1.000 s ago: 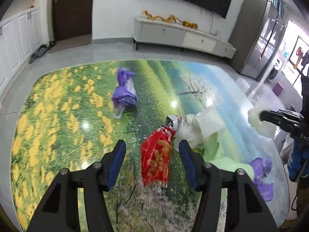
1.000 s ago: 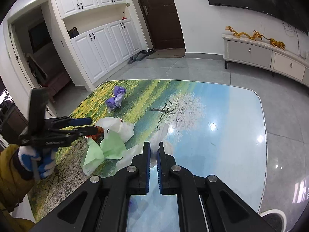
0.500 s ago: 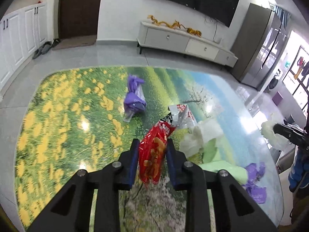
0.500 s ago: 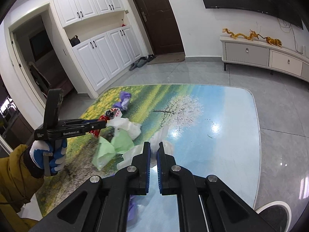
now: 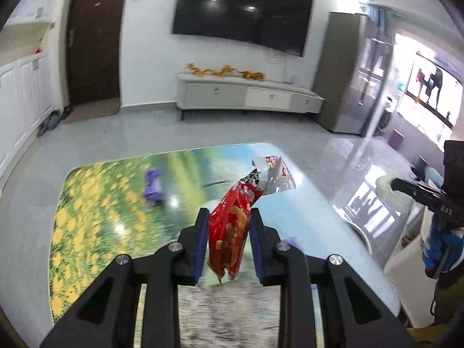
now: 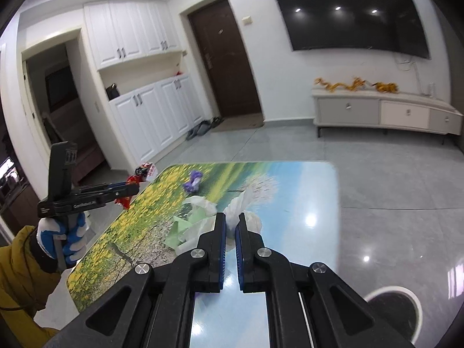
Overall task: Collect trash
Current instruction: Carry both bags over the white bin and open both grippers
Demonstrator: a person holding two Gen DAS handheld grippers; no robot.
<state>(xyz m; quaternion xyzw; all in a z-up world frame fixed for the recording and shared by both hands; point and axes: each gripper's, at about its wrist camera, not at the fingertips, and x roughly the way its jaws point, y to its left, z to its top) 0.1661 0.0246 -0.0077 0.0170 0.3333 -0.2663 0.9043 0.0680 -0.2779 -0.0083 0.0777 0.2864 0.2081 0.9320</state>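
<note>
A red snack bag (image 5: 232,232) hangs clear above the picture-printed table (image 5: 304,197), and my left gripper (image 5: 227,217) is shut on it, its silver torn top sticking out past the fingertips. From the right wrist view the same left gripper (image 6: 133,187) shows at the left, held by a gloved hand, with the red bag (image 6: 123,201) dangling beside the table edge. My right gripper (image 6: 230,223) is shut on a crumpled white tissue (image 6: 240,206) lifted over the table. The left wrist view shows that right gripper (image 5: 394,184) at the far right with the white wad (image 5: 382,185).
A purple bag (image 6: 194,181) lies on the far part of the table (image 6: 304,197). White and pale green bags (image 6: 185,226) lie near its middle. A round white-rimmed bin (image 6: 394,310) stands on the floor at the lower right. A low cabinet (image 5: 246,95) lines the far wall.
My left gripper shut on the red snack bag and lifted it off the table. The right gripper rose and shifted with the white tissue still in it.
</note>
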